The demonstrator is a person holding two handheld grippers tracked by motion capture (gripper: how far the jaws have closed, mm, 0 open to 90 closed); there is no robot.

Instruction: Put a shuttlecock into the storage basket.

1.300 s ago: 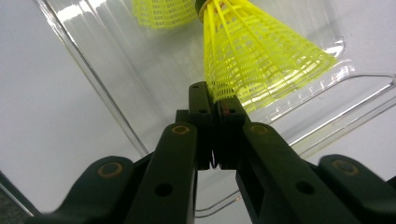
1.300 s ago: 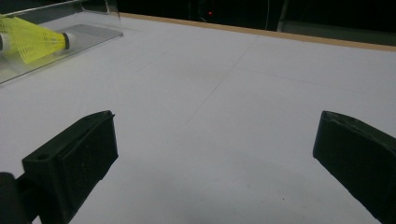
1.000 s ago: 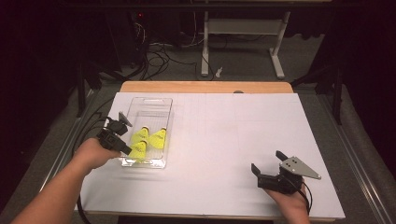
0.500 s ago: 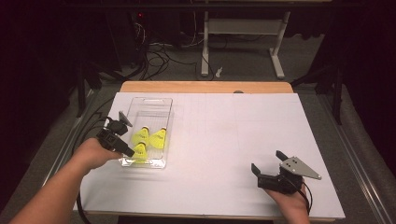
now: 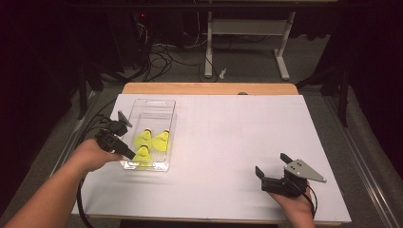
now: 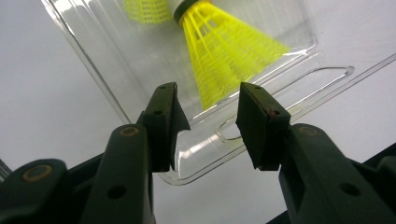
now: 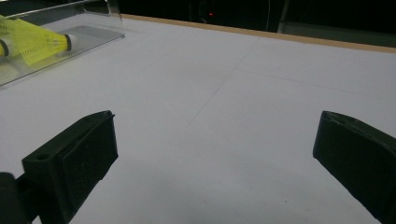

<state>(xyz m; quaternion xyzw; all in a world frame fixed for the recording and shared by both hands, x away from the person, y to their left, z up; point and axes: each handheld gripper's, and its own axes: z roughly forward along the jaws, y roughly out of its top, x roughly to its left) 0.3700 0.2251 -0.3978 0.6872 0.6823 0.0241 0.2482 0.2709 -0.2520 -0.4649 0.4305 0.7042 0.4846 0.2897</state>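
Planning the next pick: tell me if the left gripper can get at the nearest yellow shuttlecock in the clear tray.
Probably yes. The left gripper hangs open just above the shuttlecock, the clear tray has no lid, and nothing lies between.

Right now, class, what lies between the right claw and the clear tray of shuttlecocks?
Nothing: the high view shows bare white table between the right claw and the clear tray.

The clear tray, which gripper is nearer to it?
Left. The left gripper is at the tray's near end, jaws open over it; the right gripper rests far off.
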